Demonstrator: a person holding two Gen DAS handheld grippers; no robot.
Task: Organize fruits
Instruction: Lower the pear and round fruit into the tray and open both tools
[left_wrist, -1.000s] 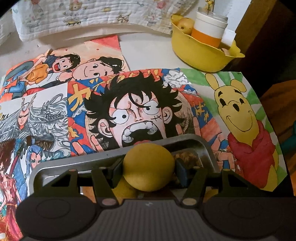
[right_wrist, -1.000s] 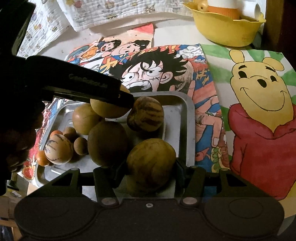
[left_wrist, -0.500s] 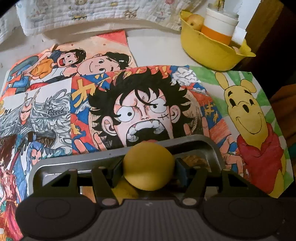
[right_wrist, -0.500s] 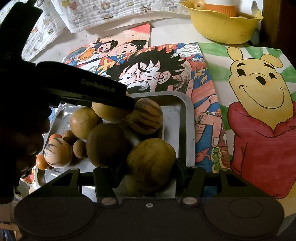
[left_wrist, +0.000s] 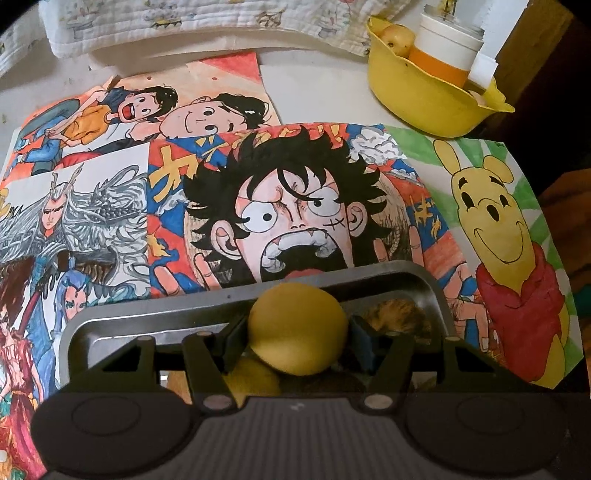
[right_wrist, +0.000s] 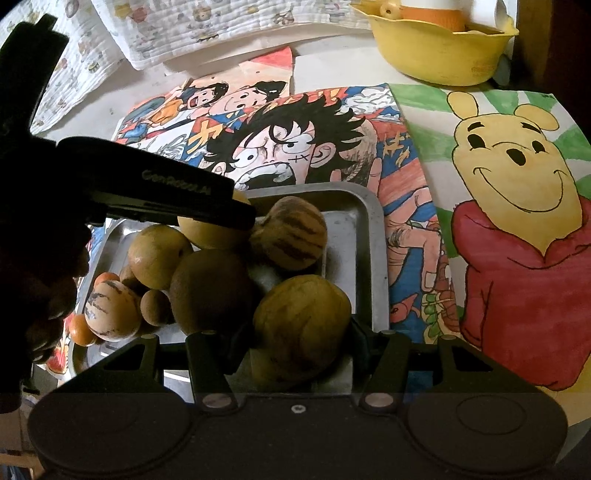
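over the metal tray: both grippers sit at the tray (right_wrist: 373, 236) of mixed fruit, each with a fruit between its fingers

left gripper: the left gripper (left_wrist: 297, 334) is closed part way around a smooth yellow fruit (left_wrist: 297, 328); its fingers press the fruit's two sides; in the right wrist view its dark arm reaches across the pile from the left

right gripper: the right gripper (right_wrist: 301, 330) is closed to about the same width on a striped fruit (right_wrist: 301, 325) at the near right corner of the tray; whether that fruit is clear of the tray floor cannot be told

rest of the fruit: a second striped fruit (right_wrist: 290, 232), a dark brown fruit (right_wrist: 210, 291), a tan round fruit (right_wrist: 159, 254) and several small ones lie heaped in the tray

yellow bowl: a yellow bowl (left_wrist: 428, 99) stands well apart at the far right of the table, holding a cup (left_wrist: 445, 48) and one pale fruit (left_wrist: 397, 37)

step in hand: judged as the pick; both fruits are gripped but neither is placed yet

next move: likely lifting each fruit free without nudging its neighbours, then carrying it to its place, perhaps the bowl; the round fruit could slip if the grip loosens
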